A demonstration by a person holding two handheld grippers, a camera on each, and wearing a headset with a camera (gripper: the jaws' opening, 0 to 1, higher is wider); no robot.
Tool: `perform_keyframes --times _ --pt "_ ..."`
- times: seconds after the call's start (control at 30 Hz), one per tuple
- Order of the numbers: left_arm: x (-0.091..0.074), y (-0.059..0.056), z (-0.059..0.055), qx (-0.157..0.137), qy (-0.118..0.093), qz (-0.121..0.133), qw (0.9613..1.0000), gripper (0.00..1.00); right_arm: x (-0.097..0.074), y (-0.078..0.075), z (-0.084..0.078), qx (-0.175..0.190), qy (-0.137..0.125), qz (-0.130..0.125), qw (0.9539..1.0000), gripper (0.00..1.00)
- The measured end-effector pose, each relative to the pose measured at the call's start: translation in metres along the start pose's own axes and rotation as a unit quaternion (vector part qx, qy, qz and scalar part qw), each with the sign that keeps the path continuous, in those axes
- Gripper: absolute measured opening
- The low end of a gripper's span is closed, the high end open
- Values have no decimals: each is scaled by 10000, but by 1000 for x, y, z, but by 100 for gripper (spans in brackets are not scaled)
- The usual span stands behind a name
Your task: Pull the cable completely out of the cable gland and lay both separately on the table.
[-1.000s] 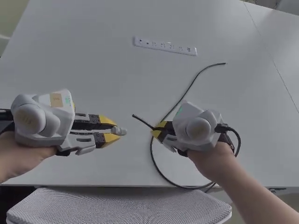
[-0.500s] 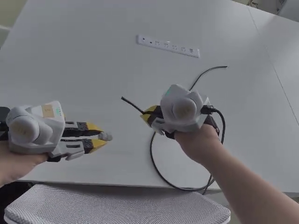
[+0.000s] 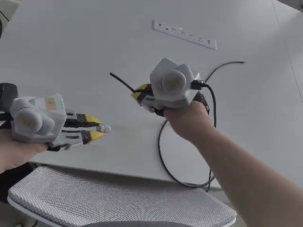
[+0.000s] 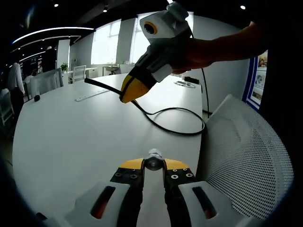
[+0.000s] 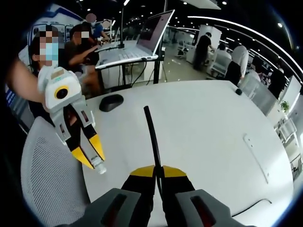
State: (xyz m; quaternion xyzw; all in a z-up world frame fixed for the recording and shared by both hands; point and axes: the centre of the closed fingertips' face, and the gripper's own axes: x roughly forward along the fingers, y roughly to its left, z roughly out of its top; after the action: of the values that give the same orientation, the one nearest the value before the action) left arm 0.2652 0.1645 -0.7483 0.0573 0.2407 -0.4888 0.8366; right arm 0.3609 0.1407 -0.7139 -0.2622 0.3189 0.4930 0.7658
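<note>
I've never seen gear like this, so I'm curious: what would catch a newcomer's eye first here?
Two hand-held grippers with yellow tips stand out over a white table. The right gripper pinches a black cable, whose end pokes out past the jaws while the rest loops over the table's near edge. The left gripper holds a small grey gland at its tips, apart from the cable.
</note>
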Motion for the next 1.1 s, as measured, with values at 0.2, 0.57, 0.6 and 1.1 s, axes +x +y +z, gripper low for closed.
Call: perform_keyframes --times 0.2,0.57,0.6,1.1 --pt "2 9 -19 -157 91 146 9997 16 31 2 9 -379 149 293 9987 0" --pt "7 19 -36 -519 218 388 9977 16 85 13 -3 -760 517 596 9940 0" --pt "8 21 -37 -503 235 444 9975 16 88 15 -6 -762 576 632 9934 0" --pt "11 30 -57 -506 480 621 9956 16 102 32 -24 -847 849 846 9892 0"
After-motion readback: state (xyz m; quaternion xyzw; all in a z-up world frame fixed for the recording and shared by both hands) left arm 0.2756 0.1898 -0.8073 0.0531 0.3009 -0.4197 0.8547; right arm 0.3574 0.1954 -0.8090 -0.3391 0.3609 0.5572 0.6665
